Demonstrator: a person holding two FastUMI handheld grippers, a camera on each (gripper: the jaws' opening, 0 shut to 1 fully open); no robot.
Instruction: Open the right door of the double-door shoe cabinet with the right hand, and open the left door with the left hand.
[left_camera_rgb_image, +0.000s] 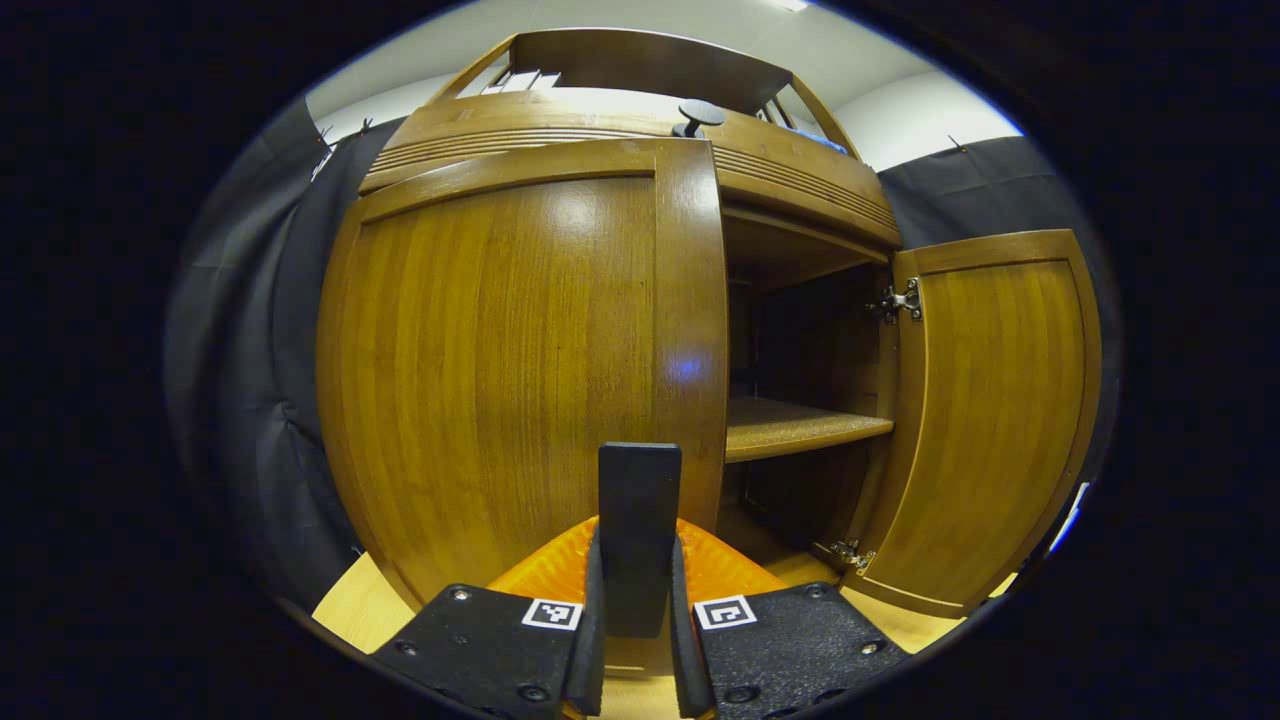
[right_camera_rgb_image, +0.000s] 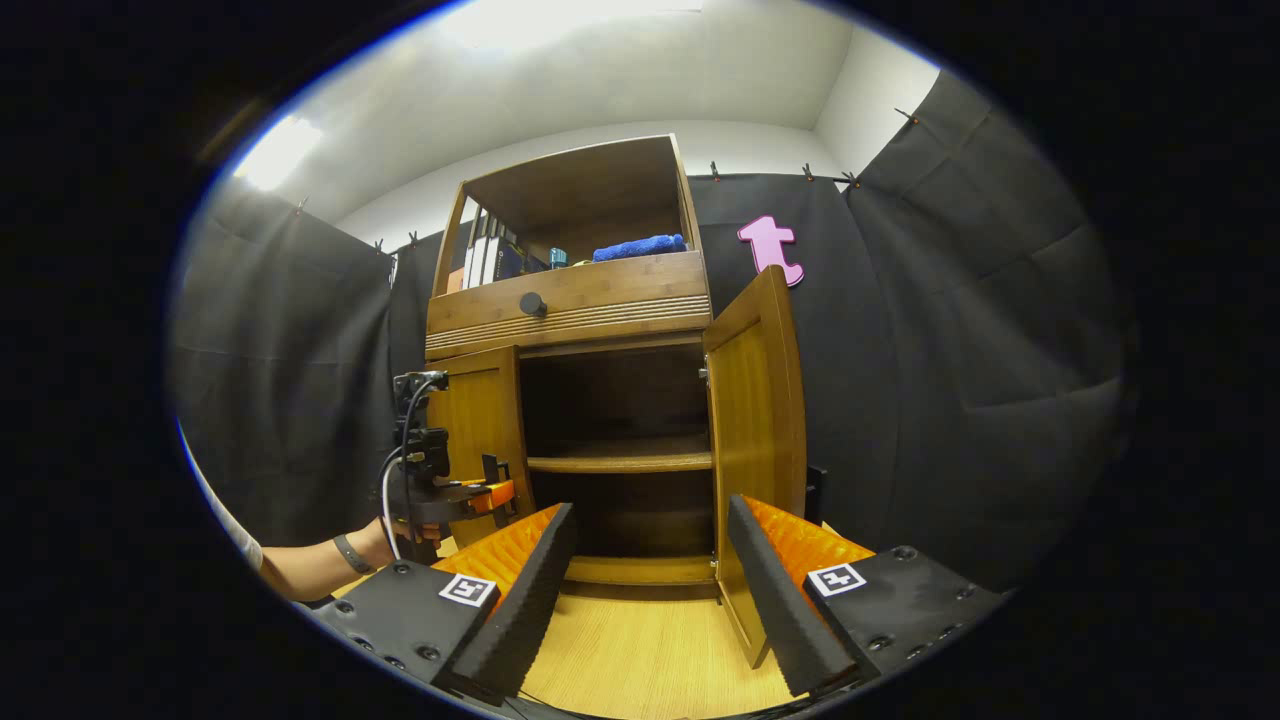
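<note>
The brown wooden left door, shut, fills 12 o'clock before the left gripper, whose fingers are nearly together, the door's vertical free edge at 1 o'clock.

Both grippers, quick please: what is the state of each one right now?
Left gripper: fingers close together, near the closed brown wooden left door; a grip cannot be told.
Right gripper: open, holding nothing, before the opened brown wooden right door.
</note>
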